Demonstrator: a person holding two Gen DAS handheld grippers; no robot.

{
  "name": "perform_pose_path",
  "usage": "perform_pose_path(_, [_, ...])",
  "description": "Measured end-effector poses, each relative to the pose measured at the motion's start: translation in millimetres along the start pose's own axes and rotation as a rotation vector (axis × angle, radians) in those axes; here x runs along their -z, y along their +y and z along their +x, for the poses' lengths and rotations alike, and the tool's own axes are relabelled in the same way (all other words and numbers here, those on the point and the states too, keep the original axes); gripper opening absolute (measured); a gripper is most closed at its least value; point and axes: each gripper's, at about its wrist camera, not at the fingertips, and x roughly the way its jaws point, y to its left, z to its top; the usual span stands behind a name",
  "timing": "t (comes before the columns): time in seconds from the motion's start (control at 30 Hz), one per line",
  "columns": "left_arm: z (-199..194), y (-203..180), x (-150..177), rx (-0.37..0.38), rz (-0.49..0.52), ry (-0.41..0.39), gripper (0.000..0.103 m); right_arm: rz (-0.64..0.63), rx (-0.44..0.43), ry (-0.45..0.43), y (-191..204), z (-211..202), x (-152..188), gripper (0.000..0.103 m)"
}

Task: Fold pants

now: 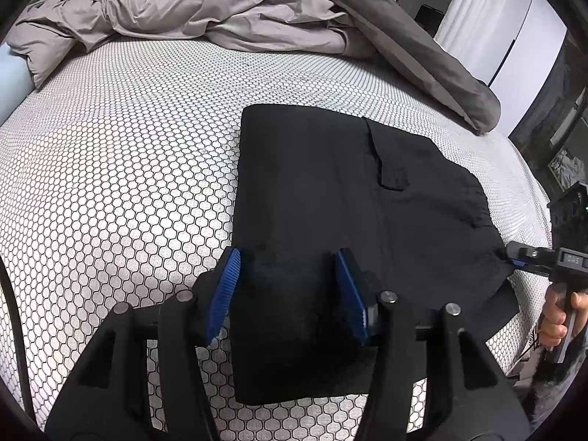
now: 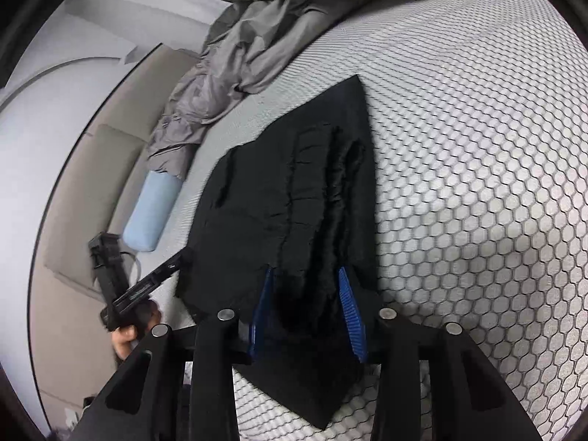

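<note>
Black woven pants (image 1: pixel 330 191), already doubled into a compact rectangle, lie flat on the honeycomb-patterned bed (image 1: pixel 110 154). Fabric judged light, limp, slightly grippy; layers will slide apart unless pinched together. Left hand-held gripper (image 1: pixel 290 286): jaws spread, astride the near edge, not clamping. Right hand-held gripper (image 2: pixel 307 312): jaws likewise apart around the bunched waistband end. Best hold: corners, through all layers.
</note>
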Motion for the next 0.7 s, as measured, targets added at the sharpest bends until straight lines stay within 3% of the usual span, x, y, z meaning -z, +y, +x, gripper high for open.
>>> perform_pose_path(0.23, [-0.1, -2.3, 1.2, -0.008, 0.003, 0.005, 0.050, -0.066, -0.046, 0.014, 10.7, -16.2, 6.8, 0.038])
perform_pose_path(0.43, [2.5, -1.8, 0.4, -0.006, 0.004, 0.009, 0.052, -0.035, -0.054, 0.065, 1.3, 7.4, 1.4, 0.038])
perform_pose_path(0.6, [3.8, 0.9, 0.7, 0.003, -0.008, 0.011, 0.053, -0.051, -0.026, 0.048, 6.0, 17.9, -1.5, 0.019])
perform_pose_path(0.7, [-1.9, 3.4, -0.3, 0.013, -0.034, 0.002, 0.053, -0.089, -0.047, -0.015, 31.2, -6.7, 2.9, 0.018])
